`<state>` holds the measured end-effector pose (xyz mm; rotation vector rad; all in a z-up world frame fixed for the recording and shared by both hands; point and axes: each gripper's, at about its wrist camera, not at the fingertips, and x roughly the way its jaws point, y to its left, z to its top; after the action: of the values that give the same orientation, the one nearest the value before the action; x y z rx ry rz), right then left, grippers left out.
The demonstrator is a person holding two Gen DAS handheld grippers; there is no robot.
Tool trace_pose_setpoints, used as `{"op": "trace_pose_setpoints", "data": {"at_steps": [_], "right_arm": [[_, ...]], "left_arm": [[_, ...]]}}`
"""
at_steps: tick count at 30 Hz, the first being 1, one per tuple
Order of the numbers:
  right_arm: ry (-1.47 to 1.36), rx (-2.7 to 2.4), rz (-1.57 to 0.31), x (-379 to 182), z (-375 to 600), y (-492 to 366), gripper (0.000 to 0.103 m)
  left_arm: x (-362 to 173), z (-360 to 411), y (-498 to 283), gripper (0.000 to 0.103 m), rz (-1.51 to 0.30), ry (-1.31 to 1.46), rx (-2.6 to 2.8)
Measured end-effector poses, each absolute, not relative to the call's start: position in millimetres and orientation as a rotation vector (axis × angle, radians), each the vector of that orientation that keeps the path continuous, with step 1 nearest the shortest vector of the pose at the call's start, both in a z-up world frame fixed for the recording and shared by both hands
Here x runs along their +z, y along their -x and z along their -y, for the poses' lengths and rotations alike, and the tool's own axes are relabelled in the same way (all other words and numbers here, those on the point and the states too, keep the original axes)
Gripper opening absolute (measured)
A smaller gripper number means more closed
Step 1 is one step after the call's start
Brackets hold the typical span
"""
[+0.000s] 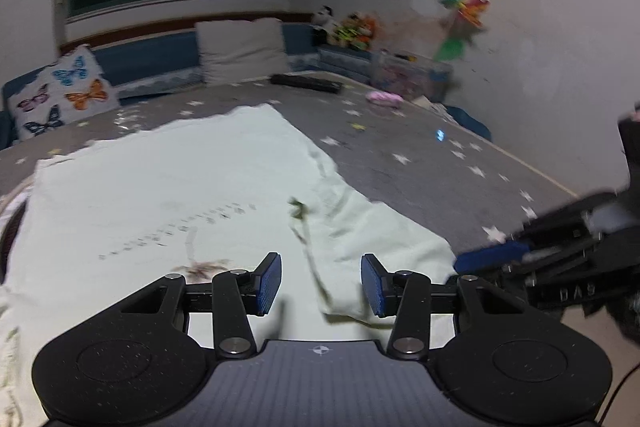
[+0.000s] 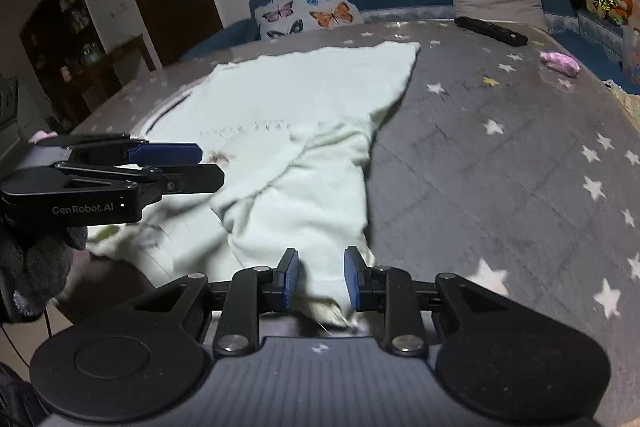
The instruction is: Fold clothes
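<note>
The pale green garment lies spread over the grey star-print bed cover, its near side folded over into a long rumpled flap that runs toward the right gripper; faint stitched lettering crosses the middle, and a dark collar trim curves along the far left edge. The cloth looks soft and slightly fuzzy, creased at the fold. Right gripper sits low at the garment's near end, blue ribbed pads parted with a bunched tip of fabric between them, though the pads aren't pressed together. From the left wrist view, the left gripper hangs over the same garment, fingers spread wide, a seam ridge running through the gap and nothing clamped. The right wrist view catches that left gripper side-on at the left, held by a dark-gloved hand. A butterfly pillow leans at the back.
</note>
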<state>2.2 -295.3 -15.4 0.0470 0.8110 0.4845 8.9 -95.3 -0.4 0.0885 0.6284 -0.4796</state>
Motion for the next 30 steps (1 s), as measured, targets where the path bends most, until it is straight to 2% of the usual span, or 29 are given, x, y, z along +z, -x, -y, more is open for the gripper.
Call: {"op": "trace_pose_setpoints", "data": {"at_steps": [4, 7, 16, 23, 26, 28, 30], "right_arm": [[-0.015, 0.488, -0.773, -1.8, 296.0, -7.2, 0.024], [-0.004, 0.494, -0.733, 7.7, 292.4, -17.5, 0.024], [0.075, 0.502, -0.701, 0.0, 255.8, -82.2, 0.024], [0.133, 0.477, -0.732, -20.0, 238.8, -105.5, 0.027], [0.140, 0.477, -0.721, -16.6, 237.0, -100.2, 0.040], [0.148, 0.489, -0.708, -11.7, 234.7, -92.5, 0.041], [0.153, 0.504, -0.699, -7.6, 232.7, -85.2, 0.052]], "left_arm": [[-11.6, 100.9, -7.1, 0.036, -0.659, -0.101, -0.512], [-15.5, 102.0, -7.9, 0.033, -0.674, -0.109, -0.512], [-14.2, 88.7, -5.4, 0.035, -0.674, -0.080, -0.492], [-2.2, 43.9, 3.5, 0.038, -0.638, -0.015, -0.357], [1.2, 11.1, 8.5, 0.039, -0.624, 0.024, -0.248], [3.1, -12.0, 11.8, 0.040, -0.618, 0.047, -0.165], [5.3, -35.2, 16.7, 0.040, -0.609, 0.068, -0.081]]}}
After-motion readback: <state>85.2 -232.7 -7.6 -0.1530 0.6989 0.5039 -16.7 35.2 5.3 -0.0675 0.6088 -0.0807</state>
